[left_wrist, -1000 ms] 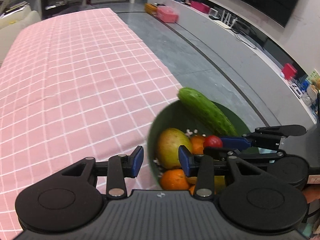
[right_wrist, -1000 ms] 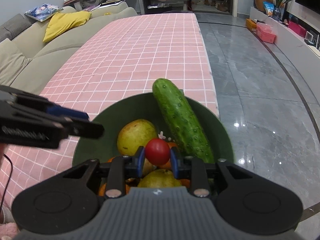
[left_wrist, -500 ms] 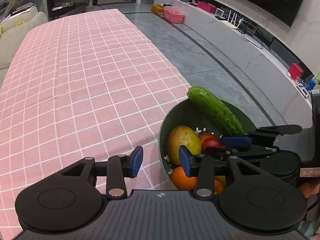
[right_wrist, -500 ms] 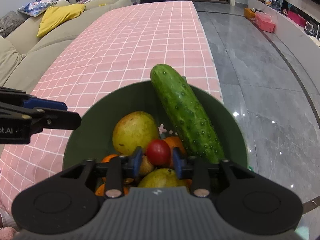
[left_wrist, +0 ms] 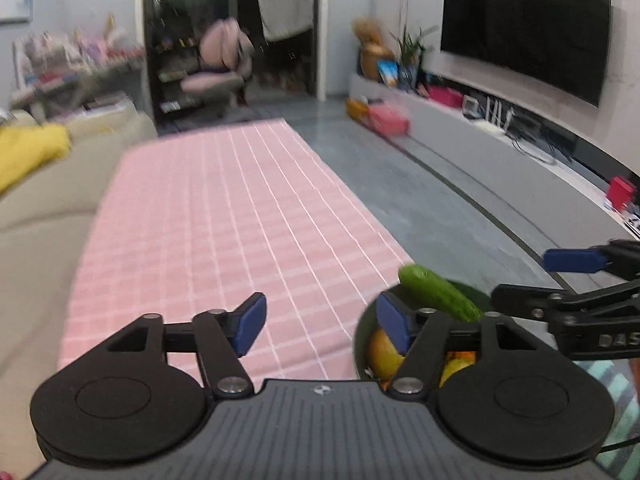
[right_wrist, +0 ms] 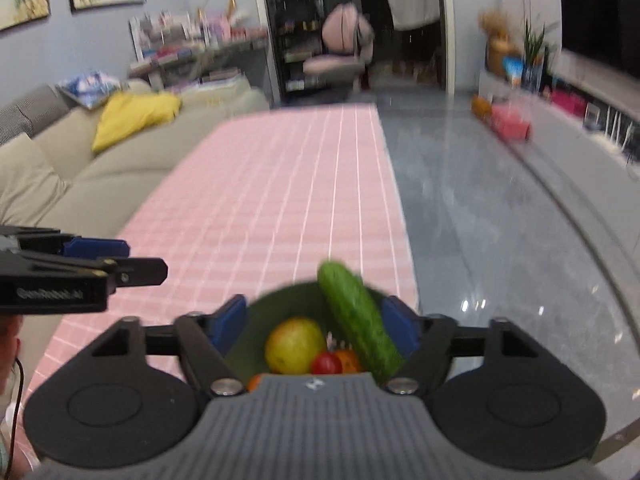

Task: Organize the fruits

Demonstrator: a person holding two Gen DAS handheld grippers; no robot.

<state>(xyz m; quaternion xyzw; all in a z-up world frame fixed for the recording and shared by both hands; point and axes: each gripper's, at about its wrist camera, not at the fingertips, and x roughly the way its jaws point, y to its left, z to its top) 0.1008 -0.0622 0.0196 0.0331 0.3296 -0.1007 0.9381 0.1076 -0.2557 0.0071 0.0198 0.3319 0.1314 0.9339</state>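
A dark green bowl (right_wrist: 272, 308) at the near right corner of the pink checked table (right_wrist: 288, 200) holds a cucumber (right_wrist: 360, 316), a yellow-green mango (right_wrist: 295, 345), a small red tomato (right_wrist: 326, 363) and oranges (right_wrist: 349, 360). My right gripper (right_wrist: 314, 324) hangs above the bowl, its jaws opening wide with nothing pressed between them; the tomato lies loose in the bowl below. My left gripper (left_wrist: 320, 324) hovers over the cloth left of the bowl (left_wrist: 362, 344), its jaws opening, nothing between them. The cucumber (left_wrist: 438, 294) leans on the bowl's rim.
A beige sofa (right_wrist: 100, 168) with a yellow cushion (right_wrist: 132, 116) runs along the table's left side. Grey tiled floor (right_wrist: 500, 240) lies to the right, with a TV shelf (left_wrist: 520, 152) and a pink box (right_wrist: 510, 126) beyond. A pink chair (right_wrist: 340, 52) stands at the far end.
The right gripper let go of the tomato, which now lies in the bowl, and opened wide. Both grippers rose and tilted up; the left one widened too.
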